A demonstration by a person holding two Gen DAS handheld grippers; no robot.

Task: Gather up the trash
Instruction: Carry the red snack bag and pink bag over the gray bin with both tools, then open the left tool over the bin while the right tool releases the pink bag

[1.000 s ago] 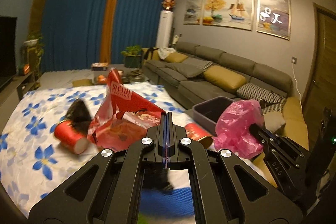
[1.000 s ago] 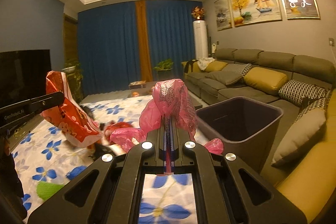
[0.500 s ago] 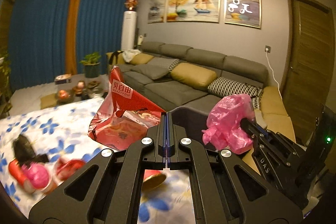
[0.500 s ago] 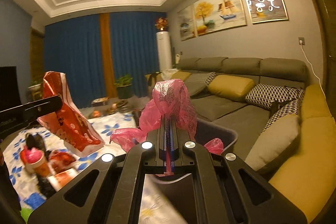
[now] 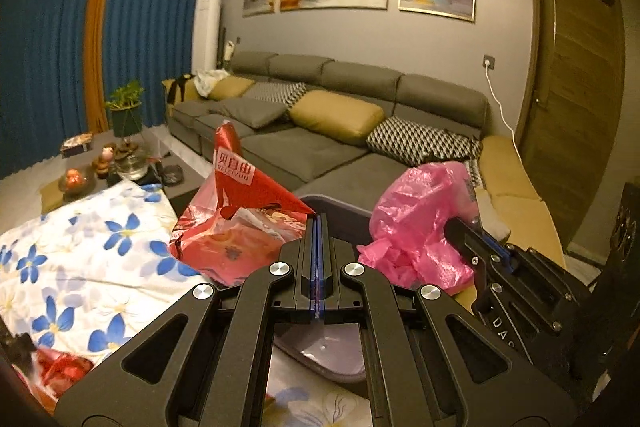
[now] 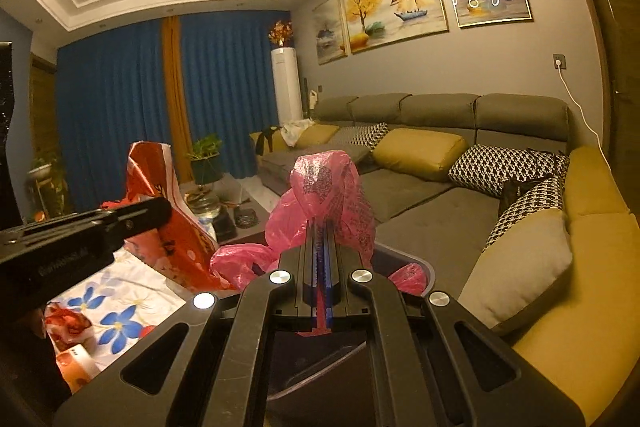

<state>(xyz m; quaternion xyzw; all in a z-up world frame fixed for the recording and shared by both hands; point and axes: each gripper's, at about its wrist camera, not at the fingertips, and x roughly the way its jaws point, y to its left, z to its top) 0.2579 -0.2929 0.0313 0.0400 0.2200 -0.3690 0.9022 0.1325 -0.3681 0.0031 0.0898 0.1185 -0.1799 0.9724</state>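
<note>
Both grippers have swung away from the flower-print cloth and toward the sofa since a second ago, so the dark bin, which stood off to the right of the trash pile, now sits directly under and ahead of them. At the left gripper [image 5: 318,227] the jaws are pressed together on a corner of the red snack bag [image 5: 240,223], which stands up and leans leftward from the pinch, its crumpled body hanging over the near-left rim of the bin [image 5: 344,209]. At the right gripper [image 6: 323,231] the jaws are likewise pinched shut on the pink plastic bag [image 6: 328,187]; a thin strip of it is squeezed between the pads and the rest balloons above and ahead of the tips. From the right wrist view the bin's rim [image 6: 420,261] curves just past the fingertips, with the opening below, so the pink bag looks the nearer of the two to a clean drop. The red bag's bulk lies partly over the flower-print cloth [image 5: 100,247] and probably needs a little more travel rightward before release. More red trash [image 6: 68,323] remains on the cloth, and the grey sofa [image 5: 320,147] lies beyond the bin.
</note>
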